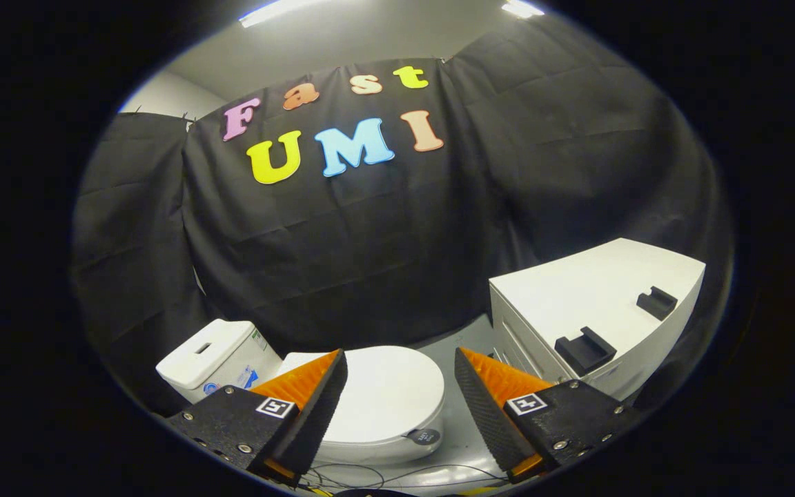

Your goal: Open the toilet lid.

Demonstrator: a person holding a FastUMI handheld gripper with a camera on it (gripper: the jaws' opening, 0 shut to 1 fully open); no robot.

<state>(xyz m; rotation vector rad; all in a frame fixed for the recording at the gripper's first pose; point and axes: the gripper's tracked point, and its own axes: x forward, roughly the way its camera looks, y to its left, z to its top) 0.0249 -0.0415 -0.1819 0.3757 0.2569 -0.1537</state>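
Mock bathroom booth: toilet (384, 404) before black cloth wall (384, 241).

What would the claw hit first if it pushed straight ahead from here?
Most likely the closed toilet lid, which lies between and just beyond the open claw. Depth is hard to judge in this fisheye view, so it could pass above the lid toward the black cloth wall.

Grey floor (463, 421) bears toilet (377, 407); white cabinet (591, 304).

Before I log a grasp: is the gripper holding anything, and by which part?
Nothing is held. The gripper is open, its fingers spread apart above the closed toilet lid, not touching it.
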